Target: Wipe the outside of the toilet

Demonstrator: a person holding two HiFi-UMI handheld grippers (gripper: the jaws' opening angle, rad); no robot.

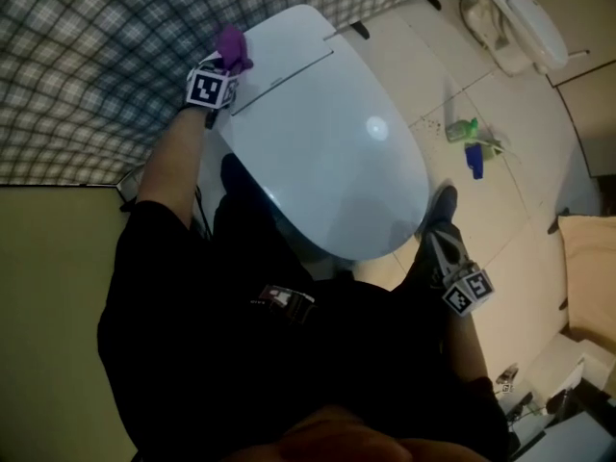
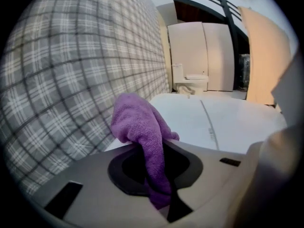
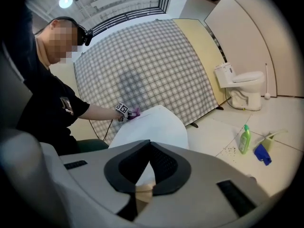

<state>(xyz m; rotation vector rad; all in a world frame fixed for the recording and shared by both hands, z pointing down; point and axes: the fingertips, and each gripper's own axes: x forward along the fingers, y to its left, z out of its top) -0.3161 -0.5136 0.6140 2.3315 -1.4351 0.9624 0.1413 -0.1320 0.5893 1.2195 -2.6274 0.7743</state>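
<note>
- Starting nearest me, my right gripper point(image 1: 442, 202) hangs beside the front rim of the toilet point(image 1: 327, 152). Its jaws are closed tip to tip with nothing between them.
- I see the toilet lid is down, white and glossy.
- At the back of the lid, my left gripper point(image 1: 226, 67) is clamped on a purple cloth point(image 1: 232, 46). The cloth bunches out above the jaws and touches the lid's rear edge.
- Just behind that stands a grey plaid screen point(image 1: 96, 65).
- Out on the tiled floor point(image 1: 500, 229), to my right, lie a green bottle point(image 1: 462, 129) and a blue item point(image 1: 474, 160), side by side.
- Farthest off I make out a second white toilet point(image 1: 520, 22).
</note>
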